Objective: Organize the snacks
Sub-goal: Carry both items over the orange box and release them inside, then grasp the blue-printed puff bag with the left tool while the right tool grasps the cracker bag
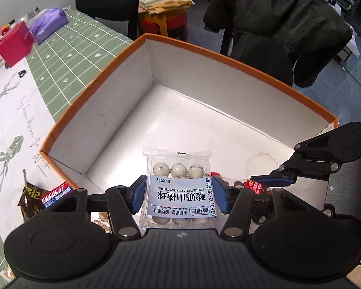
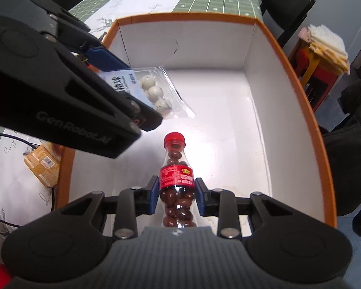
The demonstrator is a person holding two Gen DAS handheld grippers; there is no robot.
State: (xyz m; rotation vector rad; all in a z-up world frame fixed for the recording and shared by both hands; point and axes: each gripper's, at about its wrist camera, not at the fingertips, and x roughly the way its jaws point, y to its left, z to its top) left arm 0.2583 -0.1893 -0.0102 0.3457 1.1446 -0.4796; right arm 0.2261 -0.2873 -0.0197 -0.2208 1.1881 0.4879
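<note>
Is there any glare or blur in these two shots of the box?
Left wrist view: sharp, the blue-labelled clear pack of white balls readable, edges fisheye-bent. Right wrist view: glare whitens the floor of the orange-rimmed white cardboard box behind the red-capped bottle of brown candies.

Box (image 2: pixel 300 110) floor bare ahead; tall walls hem all sides.

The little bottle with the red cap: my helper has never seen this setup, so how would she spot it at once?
Find the orange-rimmed white box on the table. Over it, the right gripper clamps a small clear bottle of brown candies. Its red cap and label distinguish it from the flat pack of white balls alongside.
</note>
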